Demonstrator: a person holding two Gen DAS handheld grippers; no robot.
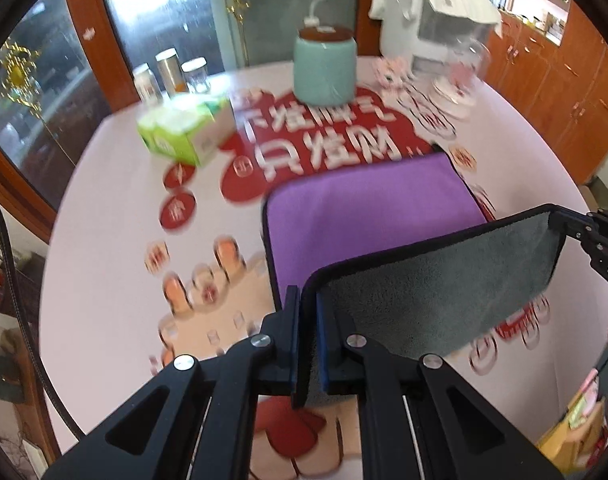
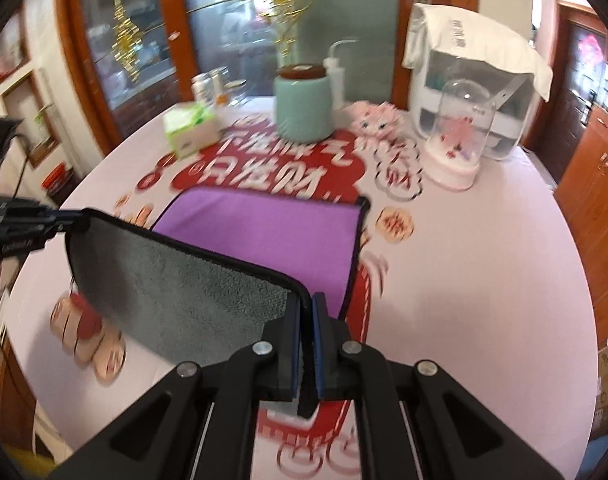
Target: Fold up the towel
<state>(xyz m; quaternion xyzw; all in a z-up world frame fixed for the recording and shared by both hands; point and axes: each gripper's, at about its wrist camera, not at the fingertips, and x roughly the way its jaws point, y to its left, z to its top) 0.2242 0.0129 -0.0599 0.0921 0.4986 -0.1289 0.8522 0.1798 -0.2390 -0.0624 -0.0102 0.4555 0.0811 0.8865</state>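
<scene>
The main danger now is that one corner slips out, because each gripper holds only a thin piece of the hem; if one side pulls harder than the other, the lifted edge goes skew and the fold will land crooked. A second danger, in my judgement, is carrying the edge too far forward, where the mint-green ceramic jar with brown lid [image 1: 324,68] and the green tissue box [image 1: 185,130] stand (both are well apart from the cloth at this moment).

The purple microfibre towel with grey underside and black hem [image 1: 368,208] lies partly flat on the round table with the red-printed cover [image 1: 115,216], and its near edge is raised so the grey side faces the cameras. The left gripper [image 1: 308,344] is clamped on the near-left corner, the right gripper [image 2: 307,350] on the near-right corner. Both point forward over the table, at about the same height, with the edge stretched between them.
</scene>
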